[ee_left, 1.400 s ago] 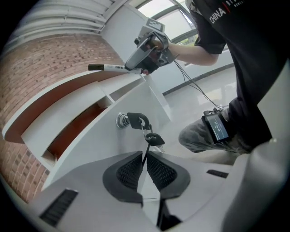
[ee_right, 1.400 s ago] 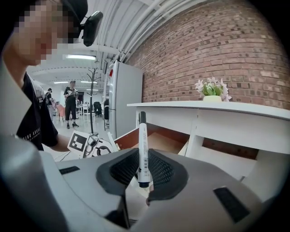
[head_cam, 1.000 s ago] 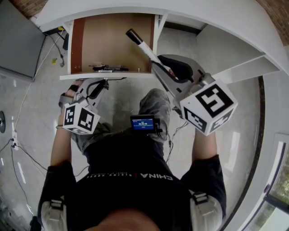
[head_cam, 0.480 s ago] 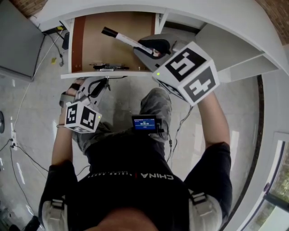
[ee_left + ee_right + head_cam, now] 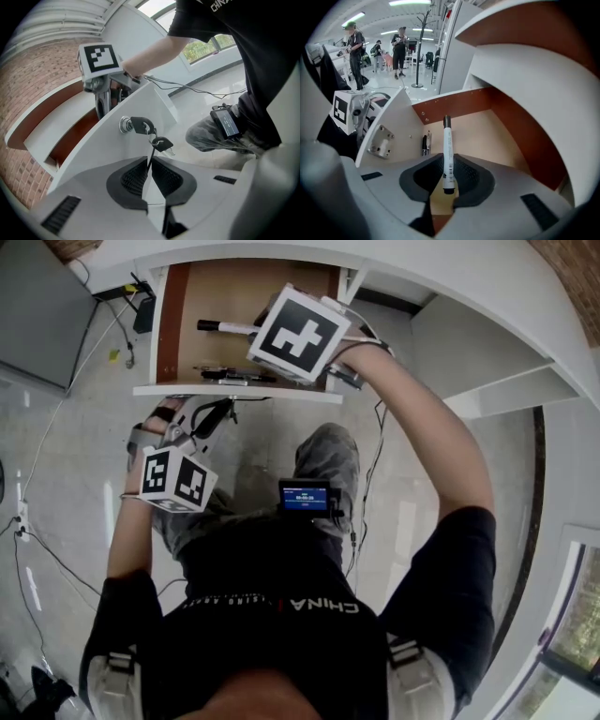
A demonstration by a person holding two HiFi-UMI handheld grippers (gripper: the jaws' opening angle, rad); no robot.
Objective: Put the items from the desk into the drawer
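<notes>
The marker [image 5: 448, 154] is inside the drawer [image 5: 216, 296] — pens [image 5: 425, 145] along its front.

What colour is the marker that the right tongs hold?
The marker is white with dark ends, clearest in the right gripper view.

Your views are bright and sharp; ceiling strips [image 5: 410, 3] and windows [image 5: 201, 44] light the drawer [image 5: 220, 292] evenly, fisheye bending the edges.
</notes>
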